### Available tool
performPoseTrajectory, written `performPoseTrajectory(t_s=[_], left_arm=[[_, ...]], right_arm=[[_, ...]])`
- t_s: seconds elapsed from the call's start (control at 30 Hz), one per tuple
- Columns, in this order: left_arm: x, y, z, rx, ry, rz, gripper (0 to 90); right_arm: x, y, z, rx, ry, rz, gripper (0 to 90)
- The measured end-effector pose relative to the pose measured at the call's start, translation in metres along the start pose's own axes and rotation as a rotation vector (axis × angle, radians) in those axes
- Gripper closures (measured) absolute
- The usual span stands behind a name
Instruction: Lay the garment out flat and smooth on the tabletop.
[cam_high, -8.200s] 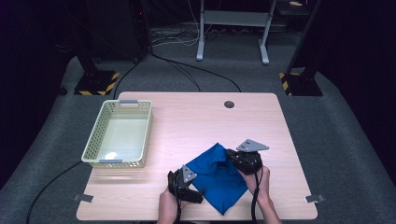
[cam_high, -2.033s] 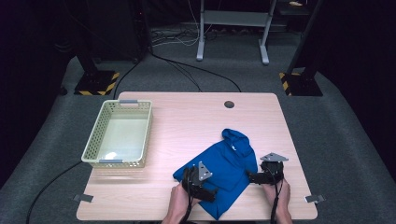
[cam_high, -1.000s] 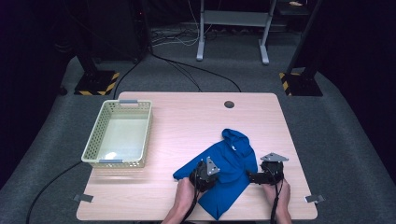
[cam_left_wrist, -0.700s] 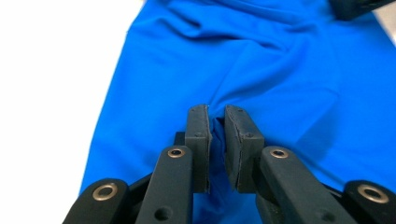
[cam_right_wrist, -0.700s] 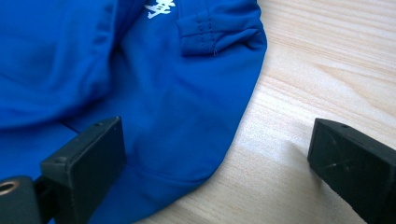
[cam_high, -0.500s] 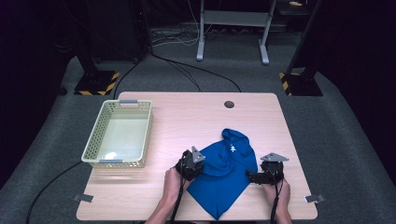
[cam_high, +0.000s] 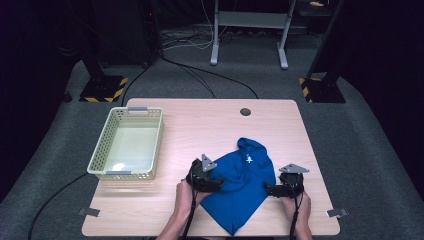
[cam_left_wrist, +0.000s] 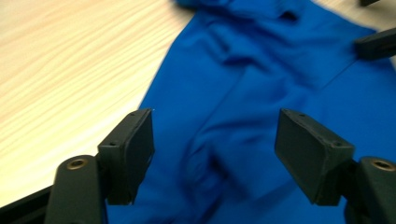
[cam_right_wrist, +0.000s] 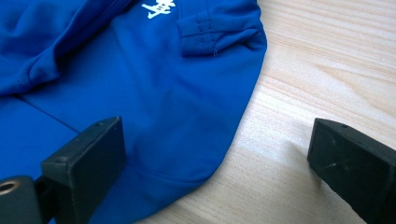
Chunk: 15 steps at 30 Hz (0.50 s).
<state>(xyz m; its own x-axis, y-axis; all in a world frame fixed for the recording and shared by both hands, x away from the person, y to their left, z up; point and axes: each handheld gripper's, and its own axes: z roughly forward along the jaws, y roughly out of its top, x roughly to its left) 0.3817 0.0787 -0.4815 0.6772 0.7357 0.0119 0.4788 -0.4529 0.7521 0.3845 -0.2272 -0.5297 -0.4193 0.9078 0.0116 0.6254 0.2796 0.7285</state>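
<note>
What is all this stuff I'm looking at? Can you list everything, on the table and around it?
Table: one, light wood, centre of the room.
Basket: one, pale yellow-green, empty, table's left side.
Blue garment: one, white print near its collar, spread on the table's near right part.
Round hole: one, dark, far table edge.
Metal stand: one, grey, on the floor behind.
Cables: several, black, on the grey floor.
Left gripper: black, jaws open over the garment.
Right gripper: black, jaws open at the garment's edge.
</note>
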Motion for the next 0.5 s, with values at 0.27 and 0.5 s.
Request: performPoseTrajectory(t_s=[0.27,0.5], left_arm=[[-0.041,0.012,0.046,0.086,-0.089,0.050,14.3],[-0.058,0.024,0.069,0.114,-0.072,0.101,17.6]], right_arm=[[0.000,0.000,0.000,-0.001,0.001,-0.001,3.8],[0.000,0.000,0.000,-0.002,0.002,-0.003,4.2]])
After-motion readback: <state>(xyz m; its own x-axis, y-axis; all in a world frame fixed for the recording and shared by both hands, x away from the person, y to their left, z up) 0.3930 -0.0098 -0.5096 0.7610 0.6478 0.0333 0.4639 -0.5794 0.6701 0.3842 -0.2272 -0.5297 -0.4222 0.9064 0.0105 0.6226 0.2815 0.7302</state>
